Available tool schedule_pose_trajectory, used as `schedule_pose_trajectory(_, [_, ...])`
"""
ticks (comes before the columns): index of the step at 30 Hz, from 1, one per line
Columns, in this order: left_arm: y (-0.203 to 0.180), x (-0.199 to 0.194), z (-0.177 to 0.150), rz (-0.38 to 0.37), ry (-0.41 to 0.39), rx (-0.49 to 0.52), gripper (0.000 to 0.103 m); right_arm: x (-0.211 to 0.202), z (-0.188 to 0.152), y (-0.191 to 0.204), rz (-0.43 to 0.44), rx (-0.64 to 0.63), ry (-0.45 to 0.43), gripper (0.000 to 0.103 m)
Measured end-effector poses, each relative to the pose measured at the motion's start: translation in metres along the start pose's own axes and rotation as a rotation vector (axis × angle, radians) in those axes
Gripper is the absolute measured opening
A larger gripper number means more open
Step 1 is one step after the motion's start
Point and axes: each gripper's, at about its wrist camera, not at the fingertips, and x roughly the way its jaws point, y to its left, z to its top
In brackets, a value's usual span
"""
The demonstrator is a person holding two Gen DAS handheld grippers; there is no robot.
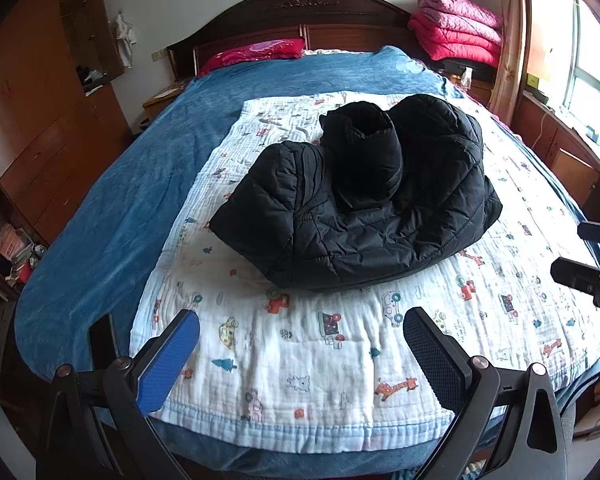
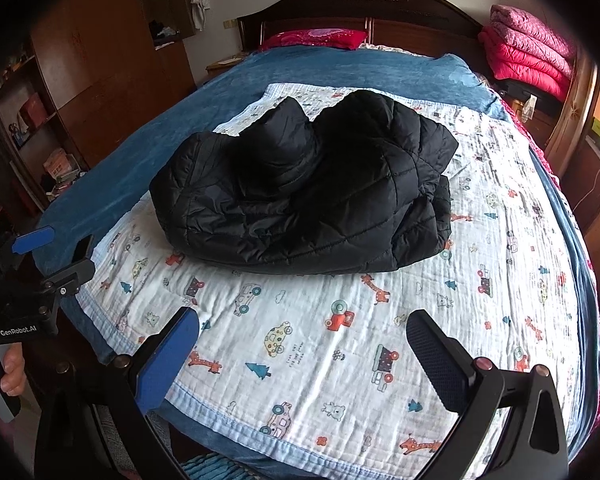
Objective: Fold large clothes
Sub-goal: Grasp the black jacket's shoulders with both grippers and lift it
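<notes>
A black quilted puffer jacket (image 1: 356,196) lies folded into a thick bundle in the middle of the bed, a sleeve end sticking up on top. The right wrist view shows the same jacket (image 2: 308,192) from the other side. My left gripper (image 1: 300,344) hovers open over the near part of the printed blanket, well short of the jacket, nothing between its fingers. My right gripper (image 2: 302,344) is open too, also short of the jacket and holding nothing. Each gripper shows at the edge of the other's view: the right gripper (image 1: 588,252), the left gripper (image 2: 54,246).
A white cartoon-print blanket (image 1: 312,360) covers a blue bedspread (image 1: 112,216). Behind are a dark wooden headboard (image 1: 300,20), a red pillow (image 1: 256,52) and stacked pink quilts (image 1: 456,28). Wooden wardrobe (image 1: 40,100) stands left, window ledge right. A hand (image 2: 14,372) grips the left handle.
</notes>
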Motion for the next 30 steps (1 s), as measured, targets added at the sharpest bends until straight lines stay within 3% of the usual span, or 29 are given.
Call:
schedule_pose_trajectory(9, [0.020,0.044,0.054,-0.013,-0.007,0.065,0.103,0.028,0.048,-0.030,-0.002,-0.038,0.064,0.103])
schedule_pose_trajectory(16, [0.040,0.090,0.112,0.008,0.000,0.106,0.103,0.058,0.110,-0.067,0.010,-0.007,0.082,0.103])
schedule_pose_trajectory(22, [0.047,0.137,0.154,-0.049,0.043,0.118,0.103,0.086,0.164,-0.070,-0.017,-0.076,0.073,0.103])
schedule_pose_trajectory(30, [0.053,0.193,0.183,-0.123,0.085,0.096,0.103,0.138,0.206,-0.061,-0.053,-0.176,0.115,0.103])
